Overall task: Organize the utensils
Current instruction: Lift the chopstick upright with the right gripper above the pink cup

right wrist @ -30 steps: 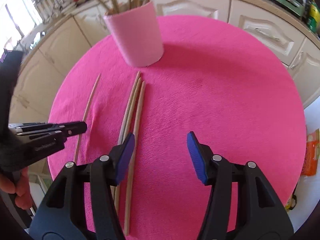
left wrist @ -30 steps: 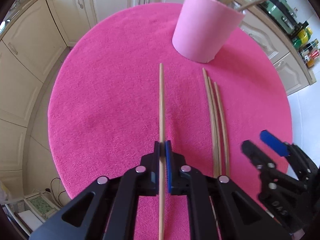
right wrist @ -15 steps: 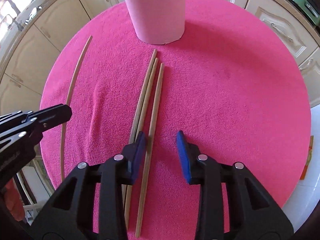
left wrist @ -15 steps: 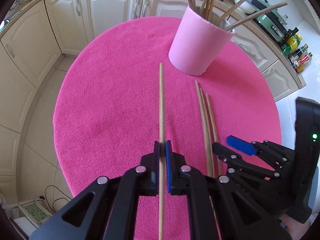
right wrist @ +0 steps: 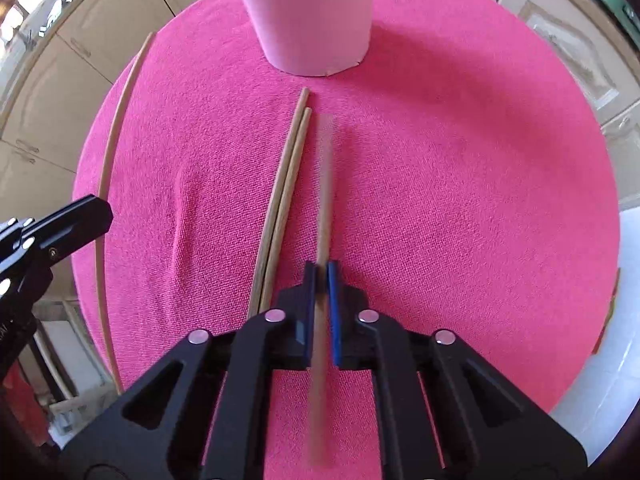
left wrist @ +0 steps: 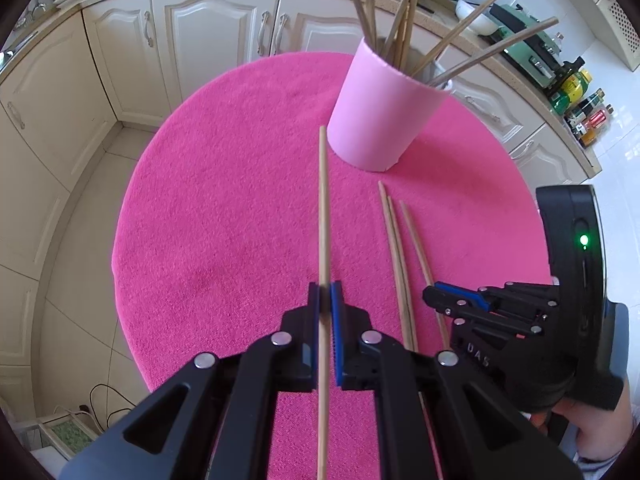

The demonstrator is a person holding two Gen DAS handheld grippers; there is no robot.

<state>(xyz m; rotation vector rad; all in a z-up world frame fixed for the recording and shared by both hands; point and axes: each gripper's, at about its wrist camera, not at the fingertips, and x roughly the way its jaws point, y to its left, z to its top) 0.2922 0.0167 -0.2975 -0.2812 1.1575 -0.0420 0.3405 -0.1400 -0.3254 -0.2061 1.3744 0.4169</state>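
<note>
My left gripper [left wrist: 325,294] is shut on a wooden chopstick [left wrist: 323,208] and holds it above the pink round table [left wrist: 224,208], its tip near the pink cup [left wrist: 382,114] that holds several chopsticks. My right gripper [right wrist: 321,276] is shut on another chopstick [right wrist: 325,184], blurred with motion. Two chopsticks [right wrist: 285,188] lie side by side on the table just left of it. The right gripper also shows in the left wrist view [left wrist: 448,294], and the left gripper's fingers [right wrist: 76,220] show at the left of the right wrist view.
Cream kitchen cabinets [left wrist: 208,28] curve around behind the table. Bottles [left wrist: 588,108] and appliances stand on the counter at the far right. The pink cup [right wrist: 312,12] stands at the far side of the table in the right wrist view.
My right gripper moved forward and shut on the rightmost of the three chopsticks. My left gripper lifted its chopstick higher, away from the table.
</note>
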